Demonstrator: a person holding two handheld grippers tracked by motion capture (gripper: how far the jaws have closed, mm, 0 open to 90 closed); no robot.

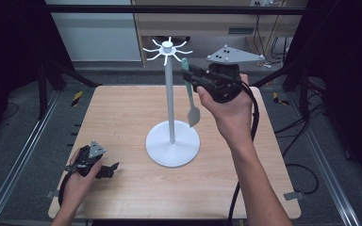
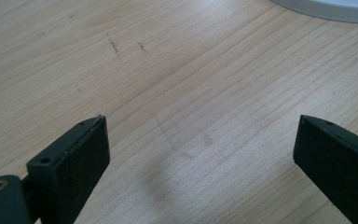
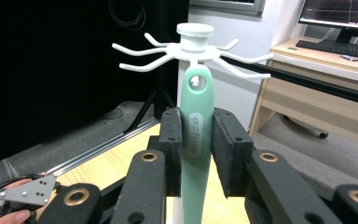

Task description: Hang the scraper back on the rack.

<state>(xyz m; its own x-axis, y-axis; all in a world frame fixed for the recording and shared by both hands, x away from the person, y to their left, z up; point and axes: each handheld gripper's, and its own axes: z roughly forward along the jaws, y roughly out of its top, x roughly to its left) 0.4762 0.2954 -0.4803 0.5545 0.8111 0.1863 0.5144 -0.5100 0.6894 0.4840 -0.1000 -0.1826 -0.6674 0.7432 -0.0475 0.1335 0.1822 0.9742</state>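
Upper centre of the high view, a mint-green utensil hangs nearly vertical just right of the white stand's pole, its long axis up and down, the flat blade end lowest and the handle end with its hanging hole uppermost, close under the radial hooks. The right tool is closed on the handle, one black pad on each flat side, just below the hole; in the right gripper view the hole sits directly beneath the hub, with one hook tip seeming to sit at it, though whether it has entered cannot be told. Judged step: hanging the utensil on a hook. To do this well, keep the handle upright, align the hole with a single hook tip, slide it along the prong until seated, and release only once the weight is carried. Lower left of the high view, the left tool rests low over the wooden surface, jaws wide apart and holding nothing, near the stand's round base.
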